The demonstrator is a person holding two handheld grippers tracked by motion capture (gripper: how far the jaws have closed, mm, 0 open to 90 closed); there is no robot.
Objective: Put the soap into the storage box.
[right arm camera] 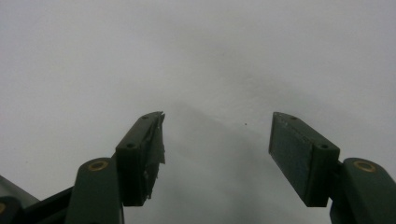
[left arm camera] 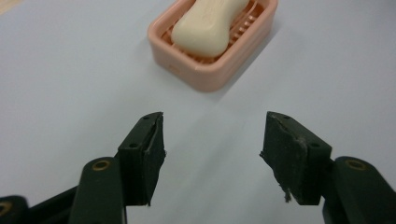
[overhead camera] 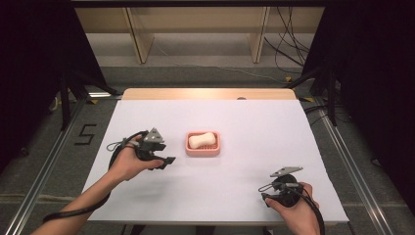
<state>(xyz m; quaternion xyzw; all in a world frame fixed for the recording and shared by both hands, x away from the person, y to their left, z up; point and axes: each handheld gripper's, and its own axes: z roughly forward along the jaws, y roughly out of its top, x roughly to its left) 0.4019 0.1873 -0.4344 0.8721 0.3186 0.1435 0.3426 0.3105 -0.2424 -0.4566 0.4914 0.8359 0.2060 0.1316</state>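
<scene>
The cream-white waisted bar of soap (left arm camera: pixel 210 25) looks smooth and waxy-matt. It lies in a pink rectangular plastic dish (left arm camera: pixel 205 72), softly satin, with a ribbed floor. The white sheet covering the table (overhead camera: pixel 254 122) looks matt, like paper. The left gripper's black pads (left arm camera: pixel 292 158) look rubbery, worn and frayed at the edges.

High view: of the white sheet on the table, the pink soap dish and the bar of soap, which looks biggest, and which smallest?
1. White sheet, by far the largest.
2. Pink soap dish, holding the soap.
3. Bar of soap, smallest, lying inside the dish.
</scene>
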